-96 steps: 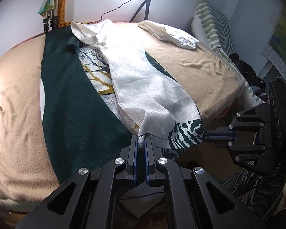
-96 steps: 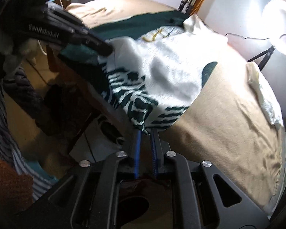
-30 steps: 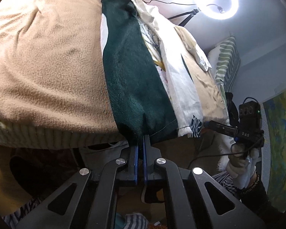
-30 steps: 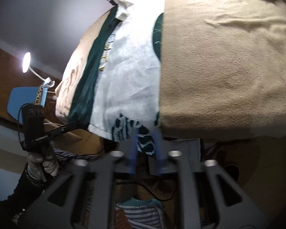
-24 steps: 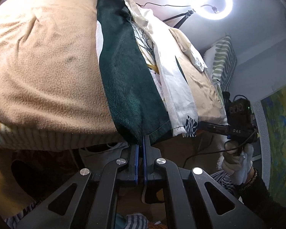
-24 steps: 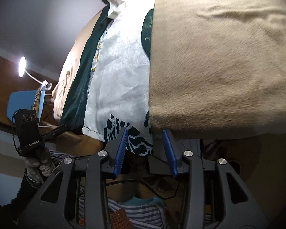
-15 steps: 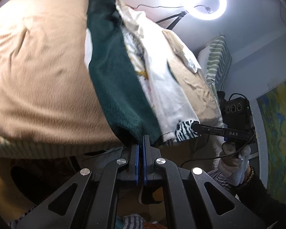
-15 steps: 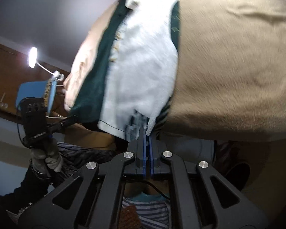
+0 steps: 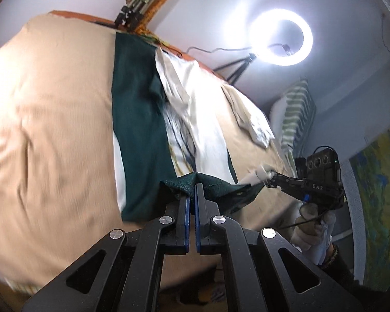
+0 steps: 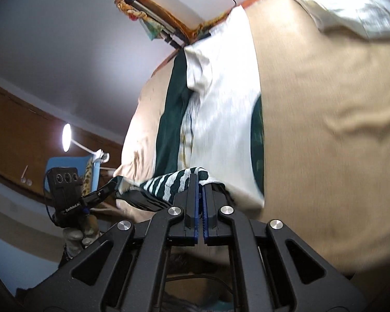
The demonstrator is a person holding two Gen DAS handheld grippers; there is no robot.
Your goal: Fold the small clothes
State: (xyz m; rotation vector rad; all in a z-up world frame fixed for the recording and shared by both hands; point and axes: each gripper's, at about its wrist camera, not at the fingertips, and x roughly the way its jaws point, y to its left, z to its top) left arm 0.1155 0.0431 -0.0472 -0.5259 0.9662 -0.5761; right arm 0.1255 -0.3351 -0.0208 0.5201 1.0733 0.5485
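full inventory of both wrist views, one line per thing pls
garment: 1, dark green and white with a striped hem, laid lengthwise on the bed, near hem lifted
bed cover: 1, tan, under the garment
cream cloth: 1, crumpled on the bed's far right
ring light: 1, white, lit, on a stand behind the bed
striped pillow: 1, green and white, right of the bed
lamp: 1, lit, by the brown wall
blue chair: 1, below the lamp
left gripper: 1, black with blue pads, shut on the green hem corner
right gripper: 1, black with blue pads, shut on the striped hem corner
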